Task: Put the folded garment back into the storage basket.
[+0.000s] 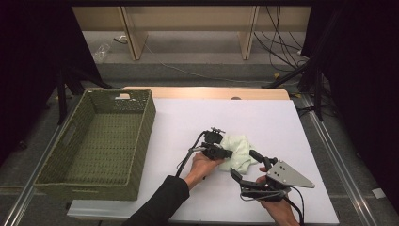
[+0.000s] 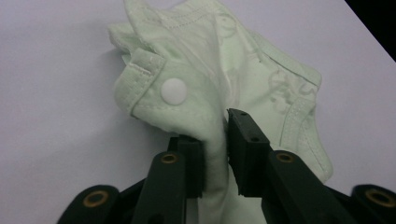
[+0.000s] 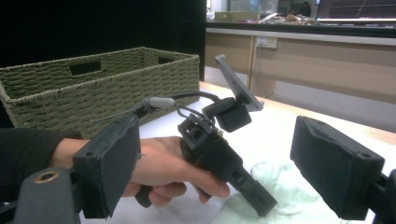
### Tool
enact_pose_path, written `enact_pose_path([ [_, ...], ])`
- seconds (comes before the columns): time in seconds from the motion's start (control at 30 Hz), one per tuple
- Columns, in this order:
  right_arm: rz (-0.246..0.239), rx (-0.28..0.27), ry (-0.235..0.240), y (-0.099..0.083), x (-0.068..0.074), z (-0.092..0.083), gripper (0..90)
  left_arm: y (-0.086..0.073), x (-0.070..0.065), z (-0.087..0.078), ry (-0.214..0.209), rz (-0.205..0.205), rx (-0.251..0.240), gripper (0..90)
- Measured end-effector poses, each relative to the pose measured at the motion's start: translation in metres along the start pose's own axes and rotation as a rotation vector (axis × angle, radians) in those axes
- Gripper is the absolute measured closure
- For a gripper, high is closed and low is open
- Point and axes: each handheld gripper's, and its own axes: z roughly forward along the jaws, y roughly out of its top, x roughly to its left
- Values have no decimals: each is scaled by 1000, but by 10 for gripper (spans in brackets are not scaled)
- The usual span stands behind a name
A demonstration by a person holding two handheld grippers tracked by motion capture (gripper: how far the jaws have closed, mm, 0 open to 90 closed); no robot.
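A pale green baby garment (image 1: 240,149) lies crumpled on the white table top (image 1: 263,117), right of centre. In the left gripper view a white snap button (image 2: 173,90) shows on the garment (image 2: 261,79). My left gripper (image 2: 215,135) is shut on a fold of that fabric, the cloth pinched between both pads. From above, the left gripper (image 1: 227,153) reaches the garment's left edge. My right gripper (image 1: 244,164) stands open just below and right of the garment, nothing between its pads (image 3: 109,163). The right gripper view also shows the left gripper (image 3: 259,200) angled down onto the cloth (image 3: 289,186).
A green woven basket (image 1: 141,113) stands on the table's left side, with nothing visible inside; its wall (image 3: 93,88) rises behind the left hand. Cables and stand legs lie on the floor beyond the table's far edge.
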Motion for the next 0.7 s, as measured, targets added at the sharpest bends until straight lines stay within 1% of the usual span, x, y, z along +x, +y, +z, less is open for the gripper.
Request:
enact_pose_path([
  [0.13, 0, 0, 0, 0, 0, 0, 170, 0, -1, -1, -9, 25, -7, 788],
  [0.33, 5, 2, -1, 0, 0, 0, 170, 2, -3, -8, -51, 30, -36, 797],
  [0.47, 4, 2, -2, 0, 0, 0, 170, 3, -7, -15, -76, 41, -57, 800],
  [0.5, 5, 2, -1, 0, 0, 0, 170, 4, -8, -18, -79, 50, -62, 801],
  [0.63, 4, 3, -1, 0, 0, 0, 170, 6, -12, -27, -103, 55, -87, 802],
  [0.7, 4, 3, -1, 0, 0, 0, 170, 7, -14, -33, -101, 72, -94, 802],
])
